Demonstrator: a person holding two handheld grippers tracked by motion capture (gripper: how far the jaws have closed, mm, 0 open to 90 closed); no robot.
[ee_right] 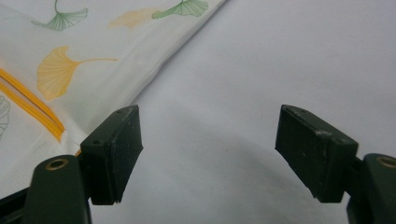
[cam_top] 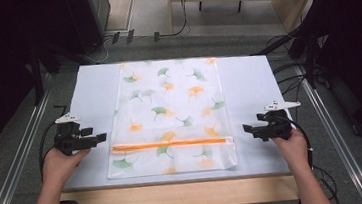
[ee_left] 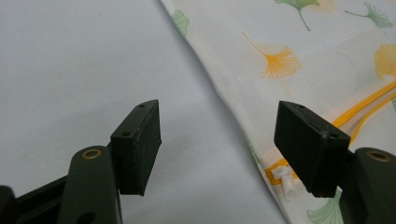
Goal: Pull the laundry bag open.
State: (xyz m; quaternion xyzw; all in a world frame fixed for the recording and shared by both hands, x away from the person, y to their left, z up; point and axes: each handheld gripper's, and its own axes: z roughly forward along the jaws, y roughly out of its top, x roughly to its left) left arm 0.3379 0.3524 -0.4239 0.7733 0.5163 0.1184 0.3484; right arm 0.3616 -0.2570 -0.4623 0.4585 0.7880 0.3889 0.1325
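- Bag [cam_top: 170, 115]: a flat white mesh zip bag printed with green and orange ginkgo leaves lies lengthwise down the middle of the table [cam_top: 252, 85], its near end close to the person's edge.
- Zipper [cam_top: 173, 144]: an orange zip line runs across the bag near its near end, and it looks drawn shut along its full width. In the left gripper view a small white pull tab [ee_left: 286, 181] sits at the zip's end by the bag's edge.
- Left gripper [cam_top: 99, 138]: held in the person's left hand [cam_top: 60, 164], it rests on the table just beside the bag's left edge, level with the zipper. Its jaws stand wide apart with nothing between them; in its own view one jaw is over bare table and the other over the bag's corner near the pull tab.
- Right gripper [cam_top: 247, 128]: held in the right hand [cam_top: 291, 144], it sits just beside the bag's right edge, at the zipper's other end. Its jaws stand wide apart and grip nothing; in its own view bare table lies between them and the bag's edge runs past one jaw.
- Contact: neither gripper presses on the bag.
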